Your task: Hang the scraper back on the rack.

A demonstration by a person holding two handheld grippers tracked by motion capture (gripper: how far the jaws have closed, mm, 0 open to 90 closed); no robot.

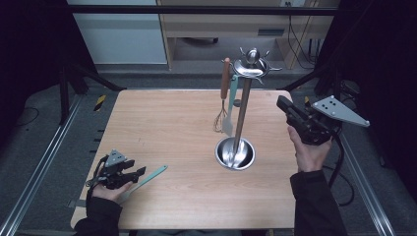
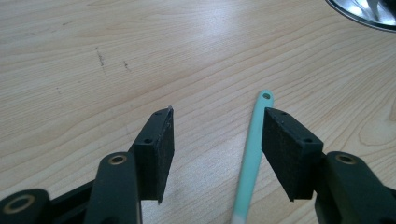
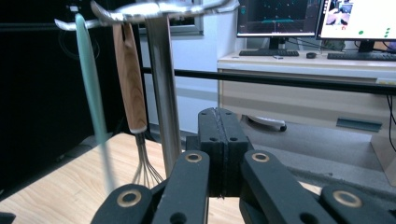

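Two tongs are working: the left gripper (image 2: 217,154) is standing apart around a thin mint handle (image 2: 252,154) lying flat between its jaws, unpinched. It looks light, stiff, slippery; mid-handle seems best. The right gripper (image 3: 223,140) is hanging pressed together, empty.

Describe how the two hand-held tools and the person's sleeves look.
Both tools are black, with flat dark pads and brass-coloured rivets. The left tool and the right tool each carry a grey three-cornered plate with dark holes. A black cable trails from the right one. Both sleeves are dark.
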